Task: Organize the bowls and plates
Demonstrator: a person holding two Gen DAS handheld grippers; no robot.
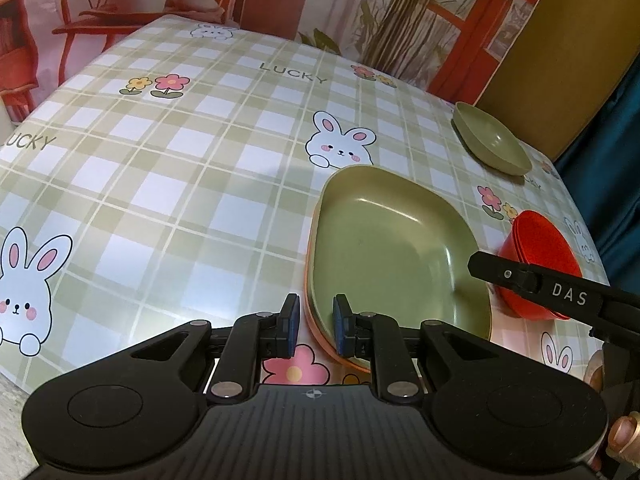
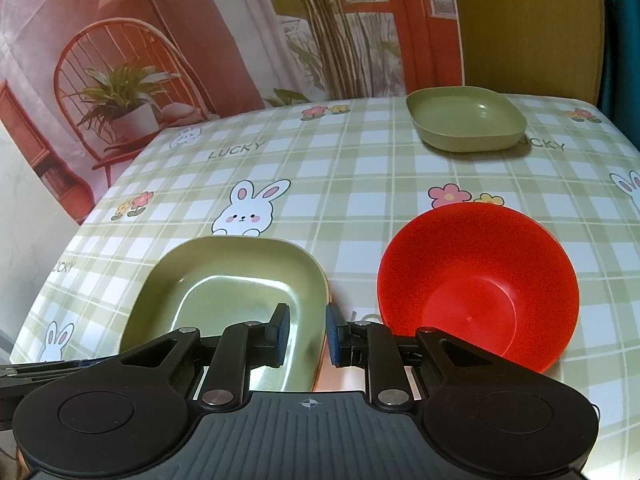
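Left wrist: left gripper (image 1: 316, 328) jaws part-open astride near rim of green rounded-square plastic plate (image 1: 394, 256), stacked on orange plate (image 1: 320, 336) | right gripper (image 2: 307, 334) jaws open astride same plate's right rim | red plastic bowl (image 2: 478, 284) right of jaws | second green plate (image 2: 466, 118) far, on checked table (image 2: 360, 184)

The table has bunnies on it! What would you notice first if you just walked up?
The bright red bowl jumps out, sitting near the front on the bunny tablecloth. Left of it is a big green plate stacked on an orange one, with both grippers, right gripper and left gripper, straddling its rim. A smaller green plate sits alone at the back.
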